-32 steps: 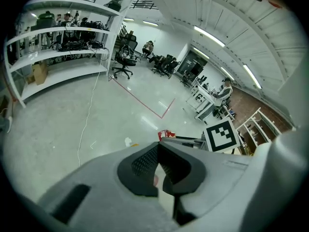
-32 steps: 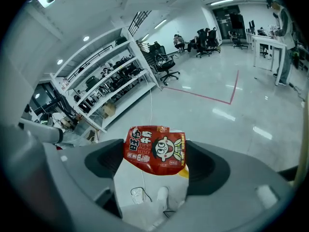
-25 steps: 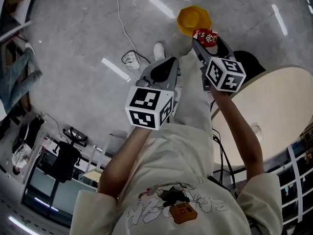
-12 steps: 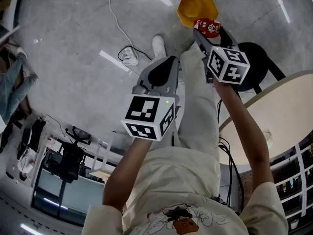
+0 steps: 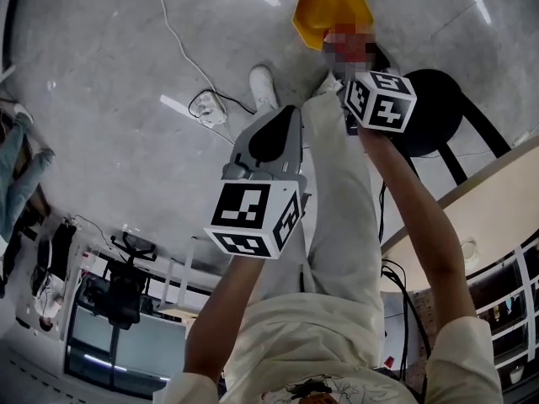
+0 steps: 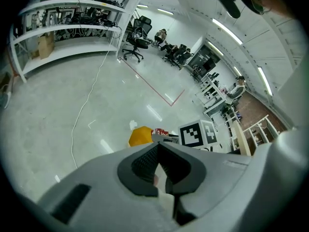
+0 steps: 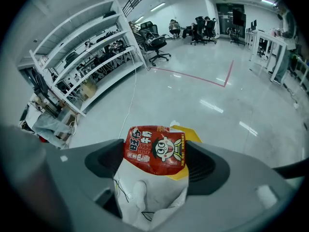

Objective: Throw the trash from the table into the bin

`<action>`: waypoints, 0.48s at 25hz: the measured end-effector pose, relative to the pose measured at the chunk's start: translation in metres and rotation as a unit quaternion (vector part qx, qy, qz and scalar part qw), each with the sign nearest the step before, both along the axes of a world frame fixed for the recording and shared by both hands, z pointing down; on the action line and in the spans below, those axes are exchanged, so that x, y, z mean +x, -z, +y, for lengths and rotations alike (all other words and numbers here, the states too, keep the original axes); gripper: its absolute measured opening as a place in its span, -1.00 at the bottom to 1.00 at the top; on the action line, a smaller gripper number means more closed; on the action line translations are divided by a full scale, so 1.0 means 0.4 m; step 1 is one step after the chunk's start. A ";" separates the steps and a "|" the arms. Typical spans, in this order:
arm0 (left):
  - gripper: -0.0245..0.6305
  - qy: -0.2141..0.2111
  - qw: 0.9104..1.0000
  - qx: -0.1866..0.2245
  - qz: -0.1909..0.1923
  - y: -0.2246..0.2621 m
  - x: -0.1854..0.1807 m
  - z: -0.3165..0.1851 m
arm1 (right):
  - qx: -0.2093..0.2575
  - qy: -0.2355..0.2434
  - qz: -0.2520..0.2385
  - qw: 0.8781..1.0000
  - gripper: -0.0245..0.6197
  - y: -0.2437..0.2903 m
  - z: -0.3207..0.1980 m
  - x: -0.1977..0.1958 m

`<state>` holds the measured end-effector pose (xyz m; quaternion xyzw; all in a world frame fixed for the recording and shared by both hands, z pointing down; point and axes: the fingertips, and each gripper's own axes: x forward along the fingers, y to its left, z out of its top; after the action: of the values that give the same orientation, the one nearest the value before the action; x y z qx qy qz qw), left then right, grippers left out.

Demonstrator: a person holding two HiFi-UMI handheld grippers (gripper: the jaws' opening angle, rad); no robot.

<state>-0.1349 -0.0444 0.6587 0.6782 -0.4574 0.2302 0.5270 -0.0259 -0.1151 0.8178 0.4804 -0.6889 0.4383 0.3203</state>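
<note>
A yellow bin stands on the grey floor at the top of the head view. My right gripper is shut on a red drink carton, which hangs right at the bin's near rim. In the right gripper view the bin shows yellow just behind the carton. My left gripper hangs lower left of it, over the person's leg, jaws shut with nothing between them. The left gripper view looks past its shut tips to the bin and the carton.
A white cable and power strip lie on the floor left of the person's shoe. A black stool stands right of the bin, with the round table's edge beyond. Shelves line the far wall.
Both grippers have sunk toward the floor. The carton has moved from beside the bin to its near rim. The table has slid out to the right of the head view.
</note>
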 end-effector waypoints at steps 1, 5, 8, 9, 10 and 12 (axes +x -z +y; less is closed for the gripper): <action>-0.93 0.004 1.000 -0.002 0.000 -0.014 -0.001 0.002 | -0.002 0.000 0.003 1.000 0.34 -0.023 0.001 0.003; -0.93 0.007 1.000 -0.010 0.002 -0.051 0.003 0.011 | -0.006 -0.002 0.017 1.000 0.34 -0.102 0.001 0.019; -0.93 0.005 1.000 -0.016 0.004 -0.081 0.005 0.024 | -0.011 -0.001 0.026 1.000 0.34 -0.169 0.000 0.029; -0.93 0.005 1.000 -0.019 0.004 -0.093 0.003 0.029 | -0.011 0.000 0.029 1.000 0.34 -0.191 -0.001 0.031; -0.93 0.005 1.000 -0.021 0.004 -0.105 0.001 0.033 | -0.011 0.001 0.032 0.999 0.34 -0.213 -0.004 0.032; -0.93 0.005 1.000 -0.027 0.004 -0.127 -0.001 0.044 | -0.012 0.003 0.035 0.999 0.34 -0.252 -0.009 0.033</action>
<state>-0.1355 -0.0267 0.7096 0.6623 -0.4521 0.2378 0.5481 -0.0128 -0.1187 0.9188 0.4897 -0.6732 0.4285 0.3512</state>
